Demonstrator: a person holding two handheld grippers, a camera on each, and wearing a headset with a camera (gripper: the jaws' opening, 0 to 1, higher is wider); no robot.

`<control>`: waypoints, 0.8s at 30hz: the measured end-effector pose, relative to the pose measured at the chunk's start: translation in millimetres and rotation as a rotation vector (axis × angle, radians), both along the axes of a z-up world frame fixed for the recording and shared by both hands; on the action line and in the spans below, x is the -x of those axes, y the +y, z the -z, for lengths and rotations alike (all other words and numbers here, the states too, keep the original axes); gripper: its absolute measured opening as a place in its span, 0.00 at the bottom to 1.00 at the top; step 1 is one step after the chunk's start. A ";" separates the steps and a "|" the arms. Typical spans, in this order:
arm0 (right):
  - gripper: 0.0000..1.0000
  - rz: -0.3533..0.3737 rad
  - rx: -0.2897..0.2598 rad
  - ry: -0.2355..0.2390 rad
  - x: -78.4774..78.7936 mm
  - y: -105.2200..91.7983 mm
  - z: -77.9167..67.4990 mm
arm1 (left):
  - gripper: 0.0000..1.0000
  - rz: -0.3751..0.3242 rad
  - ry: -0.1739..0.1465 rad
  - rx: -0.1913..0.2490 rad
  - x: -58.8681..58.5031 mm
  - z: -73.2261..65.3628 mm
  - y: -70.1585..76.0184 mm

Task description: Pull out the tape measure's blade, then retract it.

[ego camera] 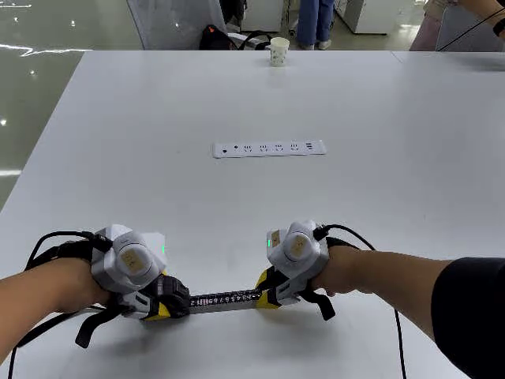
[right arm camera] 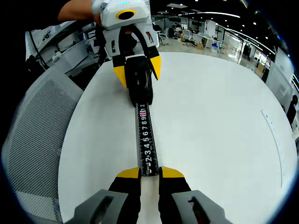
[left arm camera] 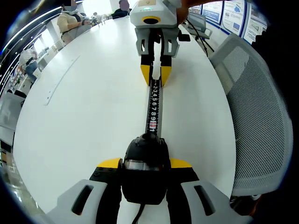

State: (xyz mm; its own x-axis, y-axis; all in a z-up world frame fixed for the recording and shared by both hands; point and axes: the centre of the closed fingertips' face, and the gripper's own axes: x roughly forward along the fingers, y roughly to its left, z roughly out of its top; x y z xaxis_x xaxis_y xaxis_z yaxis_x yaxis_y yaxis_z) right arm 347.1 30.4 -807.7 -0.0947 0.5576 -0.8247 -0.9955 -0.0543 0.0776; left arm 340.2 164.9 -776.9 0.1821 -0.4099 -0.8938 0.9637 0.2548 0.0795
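Note:
A black tape measure case lies near the table's front edge, and my left gripper is shut on it. In the left gripper view the case sits between the yellow-tipped jaws. A short length of white numbered blade runs from the case to my right gripper, which is shut on the blade's end. The blade lies flat on the table in the right gripper view, with its tip pinched between my right gripper jaws. The blade shows about a dozen marks.
A white power strip lies mid-table. A paper cup stands at the far edge. A grey mesh chair stands beside the white table. People sit and stand beyond the table.

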 end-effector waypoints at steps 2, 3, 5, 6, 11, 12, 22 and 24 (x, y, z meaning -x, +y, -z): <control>0.10 0.001 0.000 0.000 -0.1 -1.2 -0.1 | 0.31 0.000 0.000 0.000 0.0 0.0 0.0; 0.10 0.002 0.001 0.001 -0.3 -2.0 -0.2 | 0.31 0.000 0.001 0.001 -0.3 0.0 -0.1; 0.10 0.003 0.003 0.000 -0.6 -3.2 0.0 | 0.31 -0.001 0.001 0.001 -0.2 -0.1 0.0; 0.10 0.004 0.003 0.001 -0.7 -3.6 0.1 | 0.31 -0.001 0.001 0.001 -0.1 0.0 0.1; 0.10 0.006 0.004 0.002 -0.5 -6.2 -0.8 | 0.31 -0.001 0.002 0.003 -0.7 0.3 0.0; 0.10 0.007 0.005 0.003 -0.5 -6.7 -0.8 | 0.31 -0.001 0.002 0.002 -0.5 0.3 0.0; 0.10 0.009 0.010 0.002 -1.8 -11.9 -0.8 | 0.31 -0.003 0.002 0.003 -0.3 0.1 -0.1; 0.10 0.011 0.010 0.003 -1.8 -12.9 -0.9 | 0.31 -0.003 0.002 0.003 -0.4 0.2 0.0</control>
State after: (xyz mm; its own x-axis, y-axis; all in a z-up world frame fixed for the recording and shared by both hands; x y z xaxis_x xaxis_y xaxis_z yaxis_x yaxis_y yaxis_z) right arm 348.9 17.6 -806.8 -0.0915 0.5501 -0.8301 -0.9958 -0.0429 0.0813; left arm 340.6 165.0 -777.0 0.1816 -0.4122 -0.8928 0.9630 0.2583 0.0766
